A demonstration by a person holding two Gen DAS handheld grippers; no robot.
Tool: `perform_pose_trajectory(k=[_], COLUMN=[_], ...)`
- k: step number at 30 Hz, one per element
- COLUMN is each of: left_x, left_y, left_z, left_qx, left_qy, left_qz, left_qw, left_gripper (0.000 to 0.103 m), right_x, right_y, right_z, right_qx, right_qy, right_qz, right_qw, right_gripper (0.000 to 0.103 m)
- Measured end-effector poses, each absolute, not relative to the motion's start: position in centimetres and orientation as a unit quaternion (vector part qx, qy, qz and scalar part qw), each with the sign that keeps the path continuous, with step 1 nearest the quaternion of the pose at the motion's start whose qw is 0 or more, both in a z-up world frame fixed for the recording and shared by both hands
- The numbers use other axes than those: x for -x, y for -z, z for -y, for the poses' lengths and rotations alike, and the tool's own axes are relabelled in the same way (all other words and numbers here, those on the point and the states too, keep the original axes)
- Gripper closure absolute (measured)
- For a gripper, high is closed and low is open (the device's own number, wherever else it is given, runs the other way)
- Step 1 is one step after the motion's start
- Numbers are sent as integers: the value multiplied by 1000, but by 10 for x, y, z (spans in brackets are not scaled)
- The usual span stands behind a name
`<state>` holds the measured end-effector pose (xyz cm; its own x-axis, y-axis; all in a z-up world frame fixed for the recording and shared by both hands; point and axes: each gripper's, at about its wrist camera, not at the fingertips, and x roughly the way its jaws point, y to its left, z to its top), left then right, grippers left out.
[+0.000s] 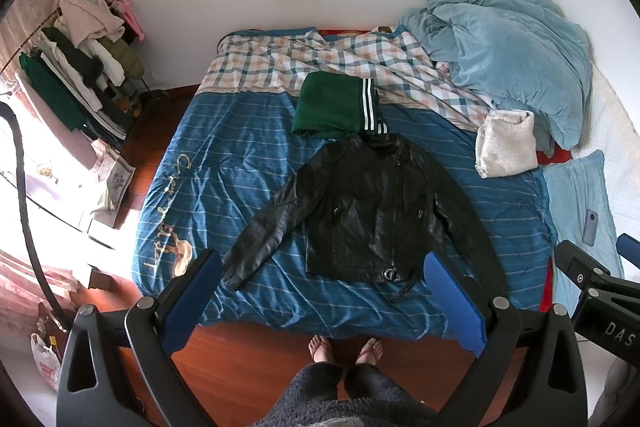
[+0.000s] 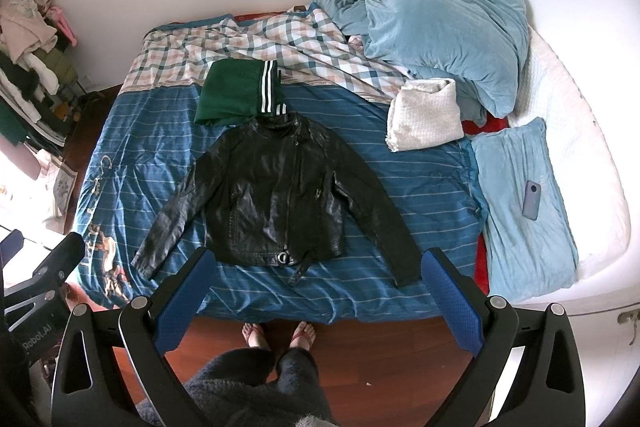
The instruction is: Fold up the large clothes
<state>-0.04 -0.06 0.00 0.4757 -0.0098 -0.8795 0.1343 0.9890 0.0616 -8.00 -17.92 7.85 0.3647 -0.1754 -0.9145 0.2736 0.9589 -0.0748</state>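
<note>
A black leather jacket [image 1: 368, 211] lies flat and face up on the blue striped bedspread [image 1: 240, 163], sleeves spread out to both sides, hem toward me. It also shows in the right wrist view [image 2: 276, 195]. My left gripper [image 1: 320, 267] is open and empty, held high above the bed's near edge. My right gripper [image 2: 316, 263] is open and empty too, at a similar height. The right gripper's body [image 1: 600, 287] shows at the right edge of the left wrist view.
A folded green garment with white stripes [image 1: 336, 105] lies beyond the jacket's collar. A folded cream cloth [image 1: 506, 143], a light blue duvet [image 1: 508, 59], a pillow with a phone [image 2: 531, 205] sit right. A clothes rack [image 1: 80, 67] stands left. Feet [image 1: 346, 349] on wood floor.
</note>
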Motion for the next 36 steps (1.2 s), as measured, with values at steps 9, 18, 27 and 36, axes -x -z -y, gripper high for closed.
perform_pose_trajectory(k=[9, 18, 27, 36], left_x=[0, 0, 0, 3], left_y=[0, 0, -5, -5], left_z=[1, 0, 13, 13], left_qx=[-60, -61, -60, -59], left_qy=[42, 42, 42, 45], left_qz=[-511, -511, -510, -511], left_qw=[857, 857, 857, 857], left_gripper=[0, 0, 0, 0], right_x=[80, 81, 81, 81], right_y=[-81, -82, -85, -85], right_z=[180, 179, 180, 180], right_qx=[-45, -46, -45, -45], right_qy=[136, 135, 135, 136], right_qz=[-546, -545, -545, -544], right_qw=[825, 826, 826, 827], right_gripper=[0, 0, 0, 0])
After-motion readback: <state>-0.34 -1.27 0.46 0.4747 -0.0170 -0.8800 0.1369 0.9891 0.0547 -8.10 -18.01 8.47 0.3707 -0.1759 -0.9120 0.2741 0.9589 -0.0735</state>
